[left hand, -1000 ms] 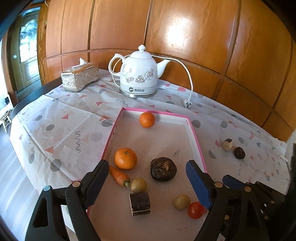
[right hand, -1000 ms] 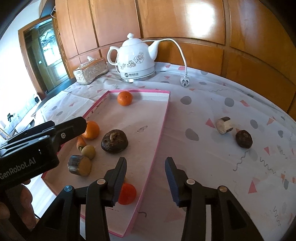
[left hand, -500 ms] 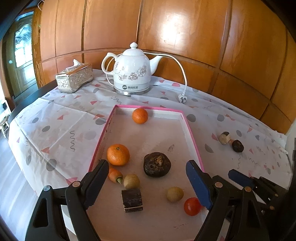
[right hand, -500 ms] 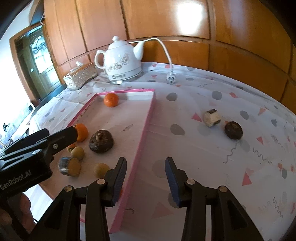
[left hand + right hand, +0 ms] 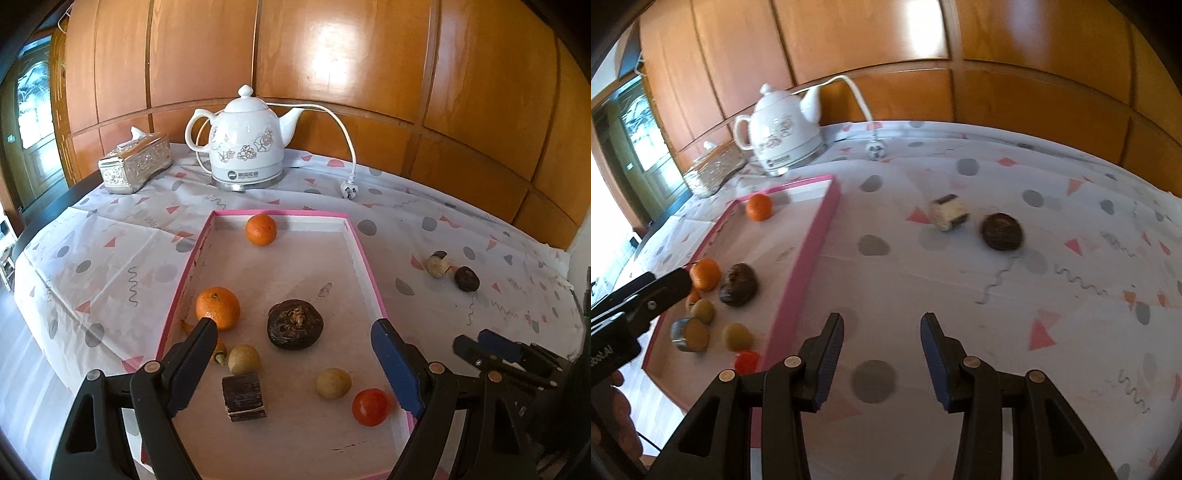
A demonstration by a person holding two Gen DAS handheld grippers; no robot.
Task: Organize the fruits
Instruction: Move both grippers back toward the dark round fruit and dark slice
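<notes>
Wall panels (image 5: 351,55): wood, glossy varnish w/ window glare. Kettle (image 5: 245,147): smooth glazed ceramic, floral print, shiny metal base; cord (image 5: 343,129) smooth white plastic. Tissue box (image 5: 135,162): embossed silvery metal look, reflective. Tablecloth (image 5: 92,251) on the surface: thin matt cloth, creased. Tray (image 5: 364,254): pink card rim, matt pale paper-like floor. Mandarins (image 5: 218,308): dimpled, slight sheen. Tomato (image 5: 370,407): smooth, glossy. Dark round fruit (image 5: 295,324): rough, wrinkled, matt. Left claw (image 5: 295,354): matt black plastic, ribbed blue pads (image 5: 393,369).

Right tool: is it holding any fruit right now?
No: the right tool is open with nothing between its fingers, over bare tablecloth beside the pink tray.
</notes>
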